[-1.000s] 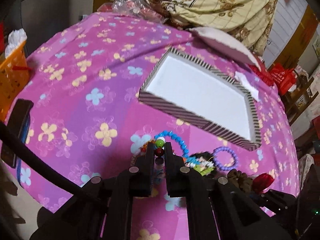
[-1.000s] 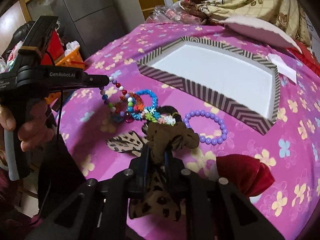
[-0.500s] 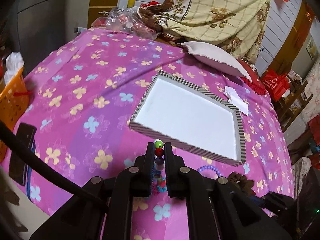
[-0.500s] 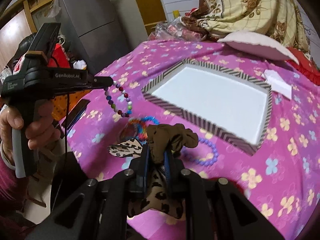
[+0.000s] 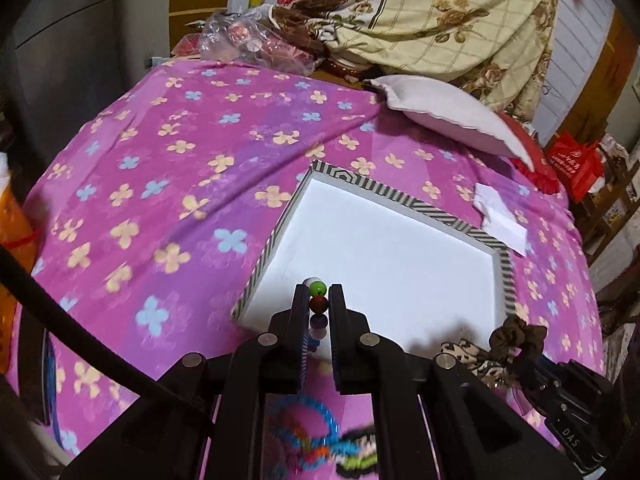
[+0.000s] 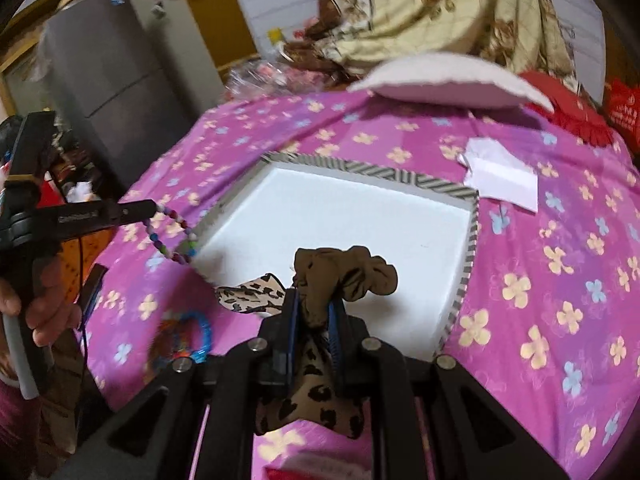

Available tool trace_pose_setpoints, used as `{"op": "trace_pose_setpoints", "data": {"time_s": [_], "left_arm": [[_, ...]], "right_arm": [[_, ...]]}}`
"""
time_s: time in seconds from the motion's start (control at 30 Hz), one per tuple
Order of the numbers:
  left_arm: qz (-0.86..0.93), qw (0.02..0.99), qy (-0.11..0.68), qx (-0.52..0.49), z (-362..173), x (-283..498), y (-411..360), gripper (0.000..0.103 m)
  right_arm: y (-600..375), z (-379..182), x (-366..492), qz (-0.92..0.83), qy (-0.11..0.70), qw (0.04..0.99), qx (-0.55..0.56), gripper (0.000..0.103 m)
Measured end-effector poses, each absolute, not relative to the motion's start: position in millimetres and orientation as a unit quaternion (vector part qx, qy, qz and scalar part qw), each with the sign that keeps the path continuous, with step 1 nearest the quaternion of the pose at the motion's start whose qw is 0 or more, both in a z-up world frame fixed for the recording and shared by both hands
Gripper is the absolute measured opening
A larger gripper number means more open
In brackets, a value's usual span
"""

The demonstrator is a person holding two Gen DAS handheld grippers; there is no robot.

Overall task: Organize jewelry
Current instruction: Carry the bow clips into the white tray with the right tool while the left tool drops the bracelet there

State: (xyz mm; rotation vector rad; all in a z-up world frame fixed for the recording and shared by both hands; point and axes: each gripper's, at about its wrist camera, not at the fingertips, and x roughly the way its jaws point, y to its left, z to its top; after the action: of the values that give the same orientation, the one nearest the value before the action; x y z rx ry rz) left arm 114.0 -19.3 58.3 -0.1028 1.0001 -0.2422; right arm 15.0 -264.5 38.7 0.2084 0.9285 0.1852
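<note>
My left gripper (image 5: 319, 298) is shut on a multicoloured bead bracelet (image 5: 318, 296); green and dark red beads show between its fingers, over the near left corner of the white tray with a striped rim (image 5: 280, 227). In the right wrist view that bracelet (image 6: 172, 236) hangs as a loop from the left gripper (image 6: 154, 209) beside the tray (image 6: 472, 240). My right gripper (image 6: 314, 304) is shut on a brown leopard-print scrunchie (image 6: 344, 272), held above the tray's near edge. The scrunchie (image 5: 516, 340) also shows at the lower right of the left wrist view.
A blue bead bracelet (image 5: 308, 428) and other bright jewelry lie on the pink flowered cloth (image 5: 160, 184) below the left gripper. A white folded paper (image 5: 500, 220) lies right of the tray. A pale cushion (image 5: 448, 112) and a blanket pile sit at the far edge.
Both grippers have lifted off the jewelry pile and moved forward towards the tray, each carrying its item. The bracelet now hangs free over the tray's corner; the scrunchie is above the near edge.
</note>
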Motion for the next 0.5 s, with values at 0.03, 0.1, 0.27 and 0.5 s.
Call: {"op": "trace_pose_setpoints", "data": {"time_s": [0.03,0.1,0.27,0.5], "left_arm": [[-0.112,0.868,0.481,-0.049,54,119,-20,0.021],[-0.104,0.863,0.493,-0.048,40,130,-22,0.021],[-0.068,0.844,0.530,-0.054,0,145,-9,0.021],[-0.049,0.837,0.543,-0.051,-22,141,6,0.022]], "right_arm": [[-268,32,22,0.087,0.455,0.880,0.104,0.014],[-274,20,31,0.085,0.469,0.871,0.115,0.014],[-289,-9,36,0.059,0.504,0.854,0.116,0.014],[-300,-29,38,0.033,0.521,0.846,0.106,0.028]]}}
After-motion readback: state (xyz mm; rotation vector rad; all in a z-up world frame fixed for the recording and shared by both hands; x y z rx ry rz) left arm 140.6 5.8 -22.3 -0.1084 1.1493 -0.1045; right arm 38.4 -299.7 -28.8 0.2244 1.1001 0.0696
